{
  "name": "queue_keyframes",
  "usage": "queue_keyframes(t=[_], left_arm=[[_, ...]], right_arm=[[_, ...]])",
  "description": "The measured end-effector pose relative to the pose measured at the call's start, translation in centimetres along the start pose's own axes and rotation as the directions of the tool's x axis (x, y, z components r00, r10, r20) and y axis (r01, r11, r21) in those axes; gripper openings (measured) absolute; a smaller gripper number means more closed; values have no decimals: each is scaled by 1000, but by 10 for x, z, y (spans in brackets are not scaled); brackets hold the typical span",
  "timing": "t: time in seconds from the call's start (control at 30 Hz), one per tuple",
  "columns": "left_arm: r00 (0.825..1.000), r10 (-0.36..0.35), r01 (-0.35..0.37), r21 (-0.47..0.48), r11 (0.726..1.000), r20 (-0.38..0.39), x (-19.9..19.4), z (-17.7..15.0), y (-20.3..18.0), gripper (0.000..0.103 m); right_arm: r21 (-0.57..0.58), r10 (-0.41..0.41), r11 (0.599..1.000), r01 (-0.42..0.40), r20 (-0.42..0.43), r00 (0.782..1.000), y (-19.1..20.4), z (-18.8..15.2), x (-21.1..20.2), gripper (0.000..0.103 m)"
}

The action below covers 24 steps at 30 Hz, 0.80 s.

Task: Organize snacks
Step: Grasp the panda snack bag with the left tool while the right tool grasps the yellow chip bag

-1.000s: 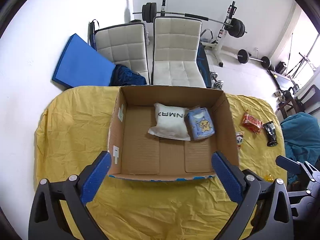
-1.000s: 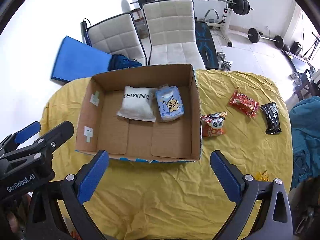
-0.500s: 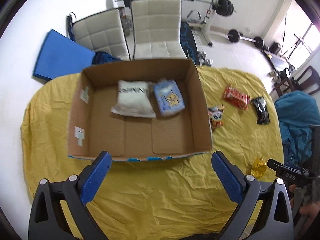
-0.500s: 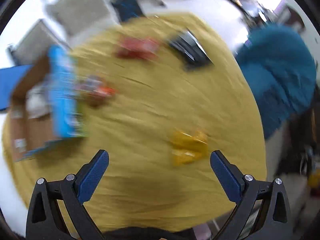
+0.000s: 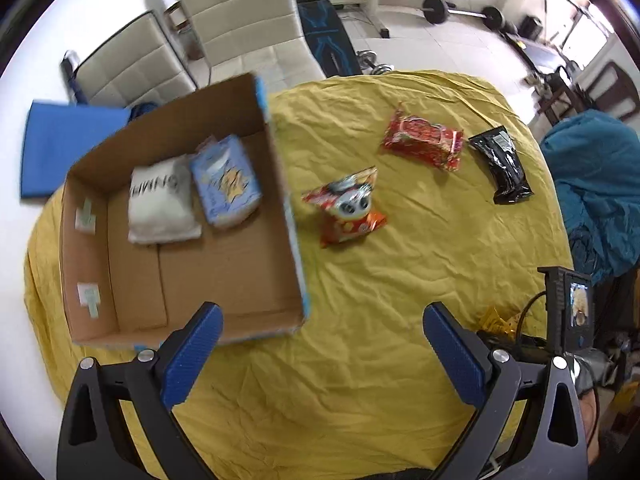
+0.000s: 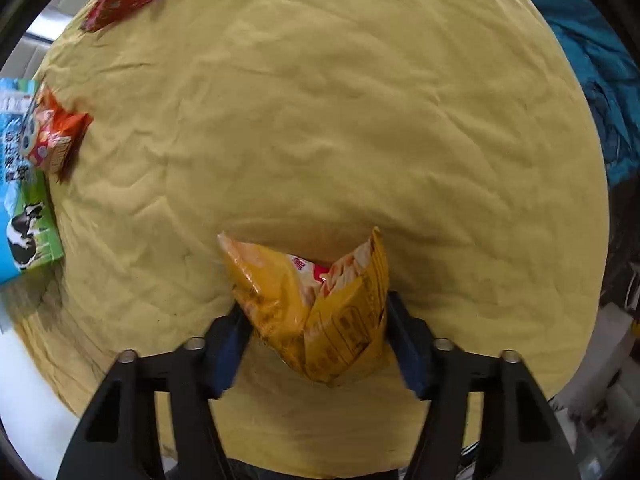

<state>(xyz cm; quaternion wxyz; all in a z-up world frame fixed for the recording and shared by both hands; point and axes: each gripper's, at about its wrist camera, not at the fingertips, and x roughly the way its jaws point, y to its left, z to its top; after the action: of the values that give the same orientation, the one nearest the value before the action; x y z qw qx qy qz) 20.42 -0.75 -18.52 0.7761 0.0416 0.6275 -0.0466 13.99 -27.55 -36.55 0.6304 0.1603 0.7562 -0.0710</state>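
Note:
My right gripper (image 6: 316, 332) is shut on a crumpled yellow snack bag (image 6: 316, 304) near the table's right front edge; that bag (image 5: 498, 318) peeks out beside it in the left wrist view. My left gripper (image 5: 320, 344) hangs open above the yellow cloth, nothing between its fingers. The cardboard box (image 5: 92, 264) at the left holds a white pouch (image 5: 160, 204) and a blue cartoon pack (image 5: 226, 182). Beside the box lies an orange panda bag (image 5: 346, 210), farther right a red bag (image 5: 424, 140) and a black packet (image 5: 504, 168).
The round table wears a wrinkled yellow cloth (image 5: 400, 280). Two white chairs (image 5: 244, 16) stand behind it, with a blue mat (image 5: 60, 140) and weights on the floor. A teal fabric heap (image 5: 600, 184) sits at the right edge.
My right gripper dropped to the yellow bag and shut on it. The left gripper swung right, away from over the box, and stayed open.

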Motion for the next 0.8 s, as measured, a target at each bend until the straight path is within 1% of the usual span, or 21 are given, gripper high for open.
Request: queue_keyframes(t=[0.07,0.13,0.2,0.23,0.27,0.33,0.37,0.43,0.47,0.5,0.53,0.6,0.63,0.7,0.73,0.77,0.8], left_arm=[[1000,21,-21,48,999,-1,4,16,-15,103],[999,48,-48,126,991,-4,12,38,-35,103],[997,80,-72,235,969,-22,27,62,-57,103],[994,97,-80,305,949,-42,39,74,-70,103],[992,115,-89,343,935,-55,48,81,-75,103],[975,188,-115,460,881,-118,78,98,-92,103],[968,214,-123,493,861,-133,89,102,-95,103],[943,291,-146,584,799,-163,116,108,-104,103],[926,328,-141,631,763,-189,133,110,-107,103],[914,352,-142,653,744,-203,144,110,-107,103],[895,380,-134,674,727,-232,159,110,-106,103],[875,390,-99,682,725,-288,178,107,-104,103],[862,400,-92,680,728,-312,188,106,-102,101],[852,411,-89,683,725,-325,200,104,-101,89],[849,413,-87,683,726,-330,205,104,-100,75],[849,408,-81,680,729,-337,207,103,-101,70],[845,404,-73,674,735,-350,211,102,-100,69]], right_arm=[[-19,12,1000,-12,-1,1000,0,6,-9,55],[-52,14,999,-14,13,1000,0,18,-21,53],[-83,11,997,-10,19,1000,1,31,-29,52],[-102,10,995,-8,17,1000,2,37,-32,52],[-115,7,993,-5,17,1000,3,43,-35,51],[-154,-11,988,13,14,1000,5,54,-37,51],[-165,-14,986,16,11,1000,6,63,-37,51],[-187,-21,982,21,1,1000,10,85,-40,51],[-194,-24,981,22,-4,1000,10,90,-39,51],[-196,-19,980,17,-11,1000,11,94,-38,51],[-201,-18,980,13,-19,1000,10,96,-38,51],[-201,-8,979,0,-39,999,9,102,-35,52],[-202,-1,979,-7,-42,999,5,105,-36,52],[-197,5,980,-15,-51,999,4,111,-34,57],[-194,12,981,-22,-54,998,2,113,-33,58],[-191,16,981,-27,-57,998,-4,112,-31,60],[-180,22,983,-32,-60,998,-6,112,-29,62]])
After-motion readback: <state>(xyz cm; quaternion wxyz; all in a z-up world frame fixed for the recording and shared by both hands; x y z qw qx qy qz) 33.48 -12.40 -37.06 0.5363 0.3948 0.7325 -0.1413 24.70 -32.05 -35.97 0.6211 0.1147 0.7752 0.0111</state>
